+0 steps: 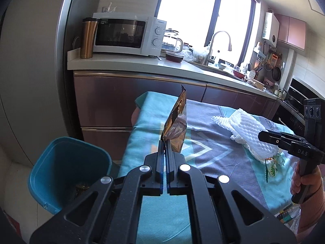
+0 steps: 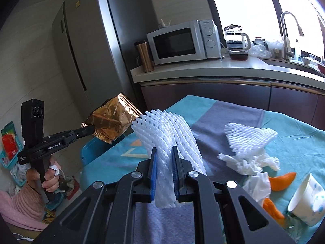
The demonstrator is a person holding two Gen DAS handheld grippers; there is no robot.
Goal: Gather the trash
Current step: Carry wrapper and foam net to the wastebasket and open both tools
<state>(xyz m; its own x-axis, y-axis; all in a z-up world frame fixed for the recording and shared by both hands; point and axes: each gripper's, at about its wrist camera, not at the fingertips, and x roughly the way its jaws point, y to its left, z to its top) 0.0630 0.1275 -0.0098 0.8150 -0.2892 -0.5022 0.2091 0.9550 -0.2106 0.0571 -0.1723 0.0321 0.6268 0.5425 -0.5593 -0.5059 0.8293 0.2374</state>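
Observation:
My left gripper (image 1: 165, 142) is shut on a gold-brown snack wrapper (image 1: 176, 126) and holds it upright above the table's left edge; it also shows in the right wrist view (image 2: 113, 120). A blue trash bin (image 1: 67, 170) stands on the floor below and to the left. My right gripper (image 2: 164, 152) is shut on a white foam fruit net (image 2: 168, 130), lifted over the table; it also shows in the left wrist view (image 1: 249, 134). A second foam net (image 2: 247, 138), crumpled tissues (image 2: 249, 162), orange peels (image 2: 282, 181) and a paper cup (image 2: 306, 201) lie on the table.
The table has a teal and grey cloth (image 1: 211, 148). Behind it runs a kitchen counter (image 1: 130, 63) with a microwave (image 1: 126, 34), a copper tumbler (image 1: 88, 38), a kettle and a sink. A fridge (image 2: 91, 40) stands at left. Clutter lies on the floor.

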